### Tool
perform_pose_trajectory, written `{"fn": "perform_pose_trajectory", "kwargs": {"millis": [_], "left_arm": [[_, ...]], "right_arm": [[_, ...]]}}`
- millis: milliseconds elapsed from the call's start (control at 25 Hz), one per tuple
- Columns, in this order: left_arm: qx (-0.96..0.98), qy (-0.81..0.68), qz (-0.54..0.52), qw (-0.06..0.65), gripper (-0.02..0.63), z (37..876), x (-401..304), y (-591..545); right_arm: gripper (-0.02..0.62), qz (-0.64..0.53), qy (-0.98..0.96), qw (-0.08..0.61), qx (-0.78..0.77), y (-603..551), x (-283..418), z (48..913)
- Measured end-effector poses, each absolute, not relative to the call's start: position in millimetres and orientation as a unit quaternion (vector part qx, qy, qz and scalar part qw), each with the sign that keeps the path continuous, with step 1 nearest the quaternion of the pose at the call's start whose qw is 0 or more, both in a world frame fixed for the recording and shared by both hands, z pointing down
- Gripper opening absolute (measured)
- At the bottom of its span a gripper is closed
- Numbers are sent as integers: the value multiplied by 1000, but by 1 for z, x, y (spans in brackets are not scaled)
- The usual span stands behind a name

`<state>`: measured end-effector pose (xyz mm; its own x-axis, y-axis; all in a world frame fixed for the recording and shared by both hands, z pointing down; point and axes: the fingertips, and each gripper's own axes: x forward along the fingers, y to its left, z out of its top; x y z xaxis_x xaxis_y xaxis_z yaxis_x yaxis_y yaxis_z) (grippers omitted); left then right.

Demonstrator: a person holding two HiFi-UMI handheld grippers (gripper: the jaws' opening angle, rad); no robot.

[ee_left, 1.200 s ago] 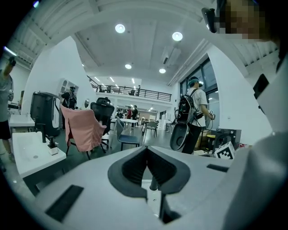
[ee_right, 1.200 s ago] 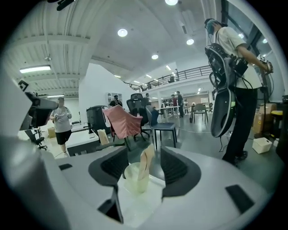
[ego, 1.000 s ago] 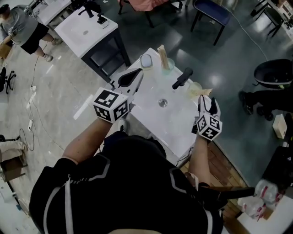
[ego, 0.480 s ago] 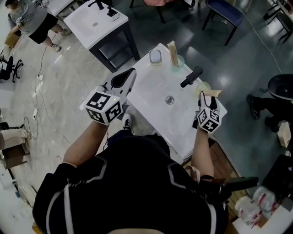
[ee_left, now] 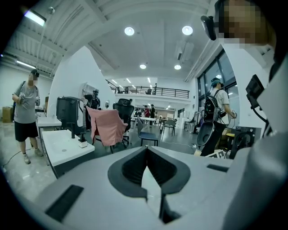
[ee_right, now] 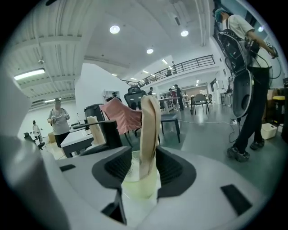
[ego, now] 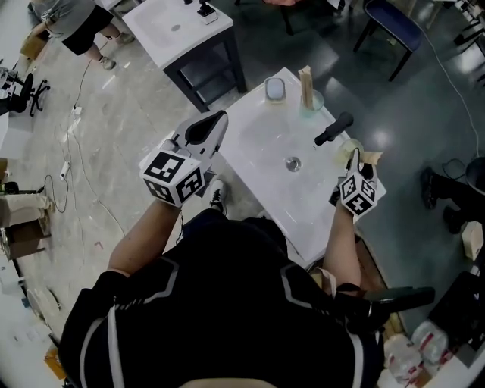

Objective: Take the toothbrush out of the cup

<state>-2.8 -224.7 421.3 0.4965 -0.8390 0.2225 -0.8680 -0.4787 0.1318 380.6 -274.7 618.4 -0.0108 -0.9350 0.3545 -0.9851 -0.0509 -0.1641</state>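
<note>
A pale green cup stands at the right edge of the white sink table, with a beige wrapped toothbrush upright in it. My right gripper has its jaws on either side of the toothbrush above the cup and they are closing; I see small gaps between pads and wrapper. In the head view the right gripper sits at that cup. My left gripper hovers at the table's left edge, shut with nothing in it, as the left gripper view confirms.
A black faucet and a drain lie mid-table. At the far edge stand a second cup with a beige toothbrush and a small rounded white item. Another white table and a blue chair stand beyond.
My right gripper has sunk toward the cup at the right edge and its jaws have narrowed around the toothbrush. The left gripper has drifted along the table's left edge, still shut.
</note>
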Motion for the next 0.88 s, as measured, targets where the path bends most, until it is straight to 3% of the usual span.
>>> {"fn": "perform_pose_trajectory", "kwargs": {"millis": [360,880], "left_arm": [[856,-498,72,115,5,423,-1,-217],[873,-471,81,98,5,413,10,-227]], "right_arm": [[69,186,-680,74,706,-277,388,618],[41,173,-691,61,699,-284,382,592]]}}
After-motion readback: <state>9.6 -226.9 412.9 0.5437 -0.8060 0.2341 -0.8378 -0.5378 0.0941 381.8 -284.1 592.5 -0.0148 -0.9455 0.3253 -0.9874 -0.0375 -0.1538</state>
